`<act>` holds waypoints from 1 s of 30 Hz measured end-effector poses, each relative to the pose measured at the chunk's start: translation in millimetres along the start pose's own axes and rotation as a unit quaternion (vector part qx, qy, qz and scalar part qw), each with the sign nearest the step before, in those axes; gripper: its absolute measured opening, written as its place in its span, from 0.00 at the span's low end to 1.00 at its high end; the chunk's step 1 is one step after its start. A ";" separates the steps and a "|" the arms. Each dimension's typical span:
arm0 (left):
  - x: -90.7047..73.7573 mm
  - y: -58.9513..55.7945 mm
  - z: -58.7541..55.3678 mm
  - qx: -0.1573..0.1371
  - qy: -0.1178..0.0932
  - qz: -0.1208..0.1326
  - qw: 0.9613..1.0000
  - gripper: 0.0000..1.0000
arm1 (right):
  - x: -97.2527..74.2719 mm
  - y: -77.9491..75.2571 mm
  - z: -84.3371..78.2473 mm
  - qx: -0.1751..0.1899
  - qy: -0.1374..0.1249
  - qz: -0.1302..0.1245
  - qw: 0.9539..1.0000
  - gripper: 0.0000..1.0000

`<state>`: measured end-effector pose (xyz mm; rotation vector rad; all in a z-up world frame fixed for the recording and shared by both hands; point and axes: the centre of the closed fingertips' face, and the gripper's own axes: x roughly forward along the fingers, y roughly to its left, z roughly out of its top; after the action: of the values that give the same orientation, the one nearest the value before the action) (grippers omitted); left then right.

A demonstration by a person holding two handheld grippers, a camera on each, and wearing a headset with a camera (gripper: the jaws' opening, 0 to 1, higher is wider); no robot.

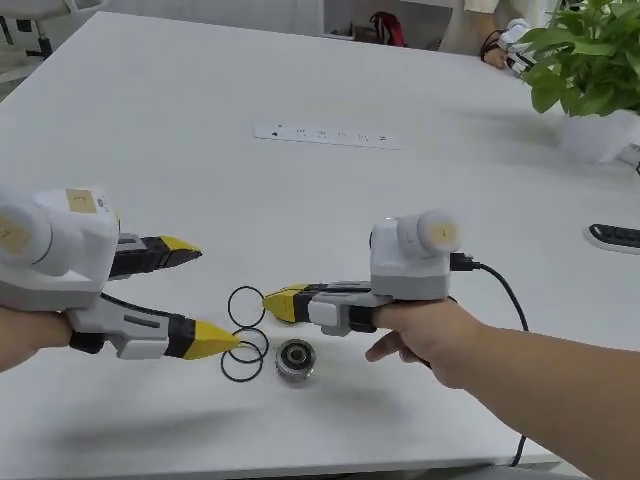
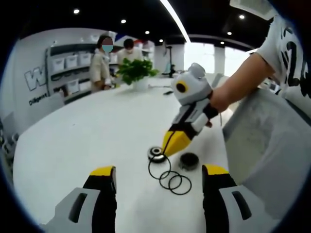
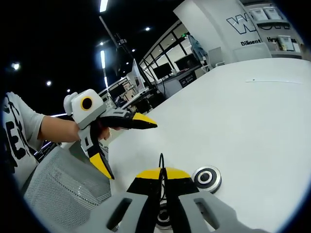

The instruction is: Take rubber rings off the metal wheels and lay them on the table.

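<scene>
The right claw [image 1: 272, 303] pinches a thin black rubber ring [image 1: 230, 307] at the white bench [image 1: 330, 210]; the left claw [image 1: 213, 297] gapes open. A silver metal wheel [image 1: 296, 358] sits at the ring's five o'clock. A loose pinch could drop it tangled onto the laid rings [image 1: 223, 363].

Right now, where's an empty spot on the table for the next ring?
Bare table stretches from the power strip down to the right tongs, which pinch a ring; more lies along the near edge below the wheel. It's crowded between the left tongs and right tongs, where rings lie.
</scene>
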<state>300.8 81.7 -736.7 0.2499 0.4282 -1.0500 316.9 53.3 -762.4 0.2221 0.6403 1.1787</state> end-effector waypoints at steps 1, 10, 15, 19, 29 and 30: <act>-0.5 0.2 -0.3 0.000 0.000 0.001 1.000 0.73 | 0.2 0.4 -0.4 0.000 0.001 0.001 1.000 0.00; -3.1 0.7 -2.7 -0.001 0.003 0.003 1.000 0.73 | 1.6 2.9 -12.3 0.015 0.022 0.005 1.000 0.00; -3.2 0.8 -3.6 -0.002 0.004 0.003 1.000 0.73 | 2.2 1.2 -18.8 0.018 0.034 0.004 0.999 0.00; -3.4 1.2 -5.3 -0.001 0.007 0.003 1.000 0.72 | 3.0 -0.7 -22.8 0.019 0.043 -0.001 0.999 0.00; -4.1 2.5 -8.7 -0.002 0.013 0.006 1.000 0.72 | 0.2 -14.1 -29.1 0.009 0.058 -0.030 0.998 0.00; -4.0 2.5 -9.0 -0.002 0.013 0.006 1.000 0.72 | 0.0 -14.5 -29.3 0.008 0.059 -0.031 0.998 0.00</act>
<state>299.3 89.6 -742.8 0.2623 0.4530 -1.0353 311.6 42.9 -793.0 0.1452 0.7548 1.1329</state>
